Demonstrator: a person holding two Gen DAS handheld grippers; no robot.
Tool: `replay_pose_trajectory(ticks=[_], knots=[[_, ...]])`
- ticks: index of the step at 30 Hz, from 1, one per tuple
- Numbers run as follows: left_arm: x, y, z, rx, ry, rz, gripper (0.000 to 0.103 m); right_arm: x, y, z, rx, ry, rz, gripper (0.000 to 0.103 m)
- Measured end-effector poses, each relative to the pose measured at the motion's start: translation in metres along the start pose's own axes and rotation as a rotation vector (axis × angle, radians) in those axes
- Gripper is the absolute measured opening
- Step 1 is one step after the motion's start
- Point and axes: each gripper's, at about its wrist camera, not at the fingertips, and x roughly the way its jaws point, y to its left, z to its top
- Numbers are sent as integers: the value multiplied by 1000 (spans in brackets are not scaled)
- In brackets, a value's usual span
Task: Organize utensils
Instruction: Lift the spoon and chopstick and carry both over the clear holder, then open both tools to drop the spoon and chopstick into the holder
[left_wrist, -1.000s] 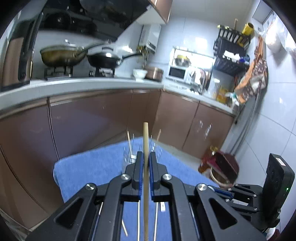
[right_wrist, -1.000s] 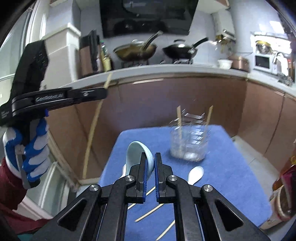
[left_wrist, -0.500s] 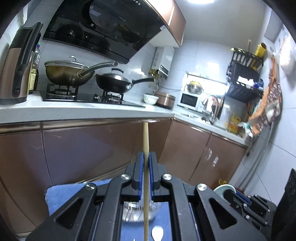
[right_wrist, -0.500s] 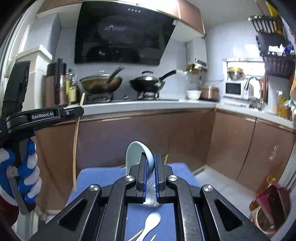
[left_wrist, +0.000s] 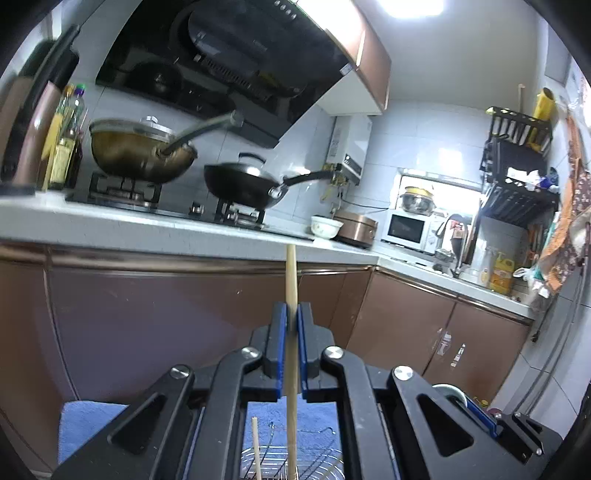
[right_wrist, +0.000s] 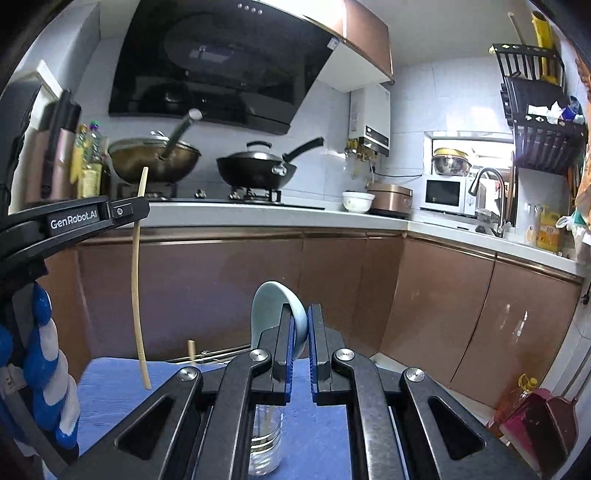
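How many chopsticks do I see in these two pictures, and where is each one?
2. One chopstick is upright, clamped in the left gripper. A second chopstick stands in the wire holder on the blue cloth. The grippers may hide others lying below.

left claw (left_wrist: 291, 314) clamped, right claw (right_wrist: 301, 321) clamped

Pale, matt wooden chopstick (left_wrist: 291, 369) sits between the matt black plastic left gripper (left_wrist: 291, 343), with 2 blue pads and shiny metal pivot bolts. Beside it, a glossy, smooth pale blue ceramic spoon (right_wrist: 275, 314) in the right gripper (right_wrist: 301, 343). Below the spoon, clear glass holder (right_wrist: 264, 439) on soft blue cloth (right_wrist: 110, 391).
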Motion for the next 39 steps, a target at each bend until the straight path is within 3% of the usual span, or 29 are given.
replay_pose_trajectory(ticks=[9, 18, 19, 22, 26, 29, 34, 39], knots=[[54, 16, -63, -42, 60, 72, 5, 43, 17, -43, -92, 27, -61, 7], [58, 20, -104, -27, 71, 98, 7, 62, 23, -79, -83, 88, -43, 9], [57, 20, -107, -20, 76, 95, 8, 62, 23, -80, -81, 94, -42, 10], [53, 20, -112, -16, 87, 88, 26, 60, 22, -83, -67, 112, -33, 17], [39, 18, -109, 12, 95, 80, 38, 50, 18, -81, -31, 109, -29, 36], [20, 15, -96, 44, 81, 85, 39, 35, 15, -72, -10, 90, -31, 42], [-32, 11, -59, 105, -9, 95, 43, -5, 6, -54, 27, 41, -45, 57], [-90, 16, -18, 94, -108, 82, 50, -57, -6, -34, 75, -22, -71, 72]])
